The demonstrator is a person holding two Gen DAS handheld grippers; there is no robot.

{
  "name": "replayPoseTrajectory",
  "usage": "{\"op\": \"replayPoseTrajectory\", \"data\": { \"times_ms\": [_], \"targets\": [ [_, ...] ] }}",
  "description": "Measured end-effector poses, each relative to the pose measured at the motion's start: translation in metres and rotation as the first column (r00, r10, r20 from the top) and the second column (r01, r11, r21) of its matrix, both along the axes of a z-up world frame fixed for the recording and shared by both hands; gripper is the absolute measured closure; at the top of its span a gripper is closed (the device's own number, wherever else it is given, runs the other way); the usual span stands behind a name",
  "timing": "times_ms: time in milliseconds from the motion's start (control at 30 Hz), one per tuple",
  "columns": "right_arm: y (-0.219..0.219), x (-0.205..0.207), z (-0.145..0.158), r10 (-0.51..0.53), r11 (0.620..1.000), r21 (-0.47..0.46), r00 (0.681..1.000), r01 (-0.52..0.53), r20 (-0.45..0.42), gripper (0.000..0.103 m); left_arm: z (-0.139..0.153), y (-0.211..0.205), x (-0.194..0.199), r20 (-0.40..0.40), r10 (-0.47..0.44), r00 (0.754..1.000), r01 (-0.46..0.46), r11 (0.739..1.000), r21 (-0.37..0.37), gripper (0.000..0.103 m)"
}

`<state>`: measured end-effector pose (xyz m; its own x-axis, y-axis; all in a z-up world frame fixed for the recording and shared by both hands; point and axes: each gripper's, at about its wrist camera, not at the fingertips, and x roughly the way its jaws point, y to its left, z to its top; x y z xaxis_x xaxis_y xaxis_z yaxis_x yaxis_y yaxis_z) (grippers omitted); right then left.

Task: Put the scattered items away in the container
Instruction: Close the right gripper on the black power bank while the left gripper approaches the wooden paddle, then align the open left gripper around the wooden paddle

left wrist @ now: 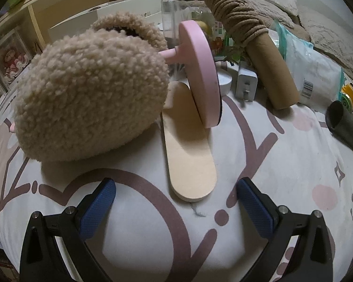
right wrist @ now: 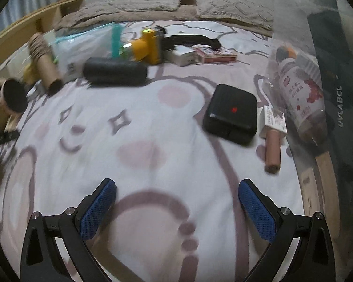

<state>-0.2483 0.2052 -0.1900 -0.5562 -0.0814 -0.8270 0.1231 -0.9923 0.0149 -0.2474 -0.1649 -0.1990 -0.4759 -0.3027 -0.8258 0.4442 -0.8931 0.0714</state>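
Observation:
My left gripper (left wrist: pixel 175 202) is open and empty just above the bedsheet. Right in front of it lies a flat beige wooden paddle (left wrist: pixel 188 145). A pink round mirror (left wrist: pixel 200 72) on a stand stands tilted on the paddle's far end. A fluffy tan pouch (left wrist: pixel 89 96) sits to the left. My right gripper (right wrist: pixel 176 202) is open and empty over the sheet. Ahead of it to the right lies a black square box (right wrist: pixel 231 114) with a red dot. A sausage stick (right wrist: pixel 273 150) and a drink bottle (right wrist: pixel 298 96) lie further right.
A cardboard tube wound with rope (left wrist: pixel 251 44), a white charger (left wrist: pixel 246 82), a plastic bag (left wrist: pixel 313 68) and a black case (left wrist: pixel 343 122) lie behind. In the right wrist view a black case (right wrist: pixel 115 71), a yellow tool (right wrist: pixel 148 47), card boxes (right wrist: pixel 214 55) and pillows (right wrist: pixel 235 11) show.

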Motion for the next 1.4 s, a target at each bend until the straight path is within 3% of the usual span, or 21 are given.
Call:
{"op": "replayPoseTrajectory", "data": {
  "times_ms": [333,400,533,667,700,833,967,1067,1400],
  "targets": [
    [0.014,-0.043,0.009,-0.083,0.995,-0.054,0.996,0.081,-0.027,0.000,0.003,-0.010,-0.002,-0.013,-0.008,1.000,0.007,1.000,-0.010,0.000],
    [0.014,-0.049,0.011,-0.091,0.996,-0.025,0.994,0.090,-0.063,0.000,0.005,-0.013,-0.001,-0.021,-0.018,1.000,0.017,1.000,-0.008,0.007],
    [0.022,-0.062,0.008,-0.111,0.993,-0.047,0.992,0.108,-0.067,0.001,0.008,0.022,0.013,-0.034,-0.060,0.998,0.059,0.998,-0.036,0.023],
    [0.039,-0.070,0.000,-0.155,0.986,-0.071,0.987,0.152,-0.034,0.021,0.008,0.027,0.016,-0.039,-0.099,0.994,0.097,0.994,-0.049,0.040],
    [0.043,-0.072,-0.002,-0.165,0.984,-0.076,0.986,0.163,-0.026,0.027,0.008,0.027,0.017,-0.040,-0.103,0.994,0.101,0.994,-0.050,0.041],
    [0.052,-0.076,-0.005,-0.190,0.977,-0.107,0.981,0.186,-0.027,0.037,0.007,0.034,0.010,-0.050,-0.095,0.994,0.094,0.995,-0.026,0.045],
    [0.047,-0.069,-0.004,-0.160,0.983,-0.103,0.986,0.155,-0.046,0.038,0.005,0.033,0.019,-0.063,-0.090,0.994,0.090,0.996,-0.005,0.060],
    [0.040,-0.063,-0.003,-0.126,0.989,-0.086,0.991,0.121,-0.053,0.038,0.004,0.037,0.023,-0.065,-0.091,0.994,0.091,0.996,-0.007,0.065],
    [0.005,-0.028,0.003,0.025,0.999,-0.037,0.997,-0.027,-0.070,0.038,0.005,0.044,0.047,-0.078,-0.111,0.991,0.113,0.993,0.021,0.065]
  ]
}}
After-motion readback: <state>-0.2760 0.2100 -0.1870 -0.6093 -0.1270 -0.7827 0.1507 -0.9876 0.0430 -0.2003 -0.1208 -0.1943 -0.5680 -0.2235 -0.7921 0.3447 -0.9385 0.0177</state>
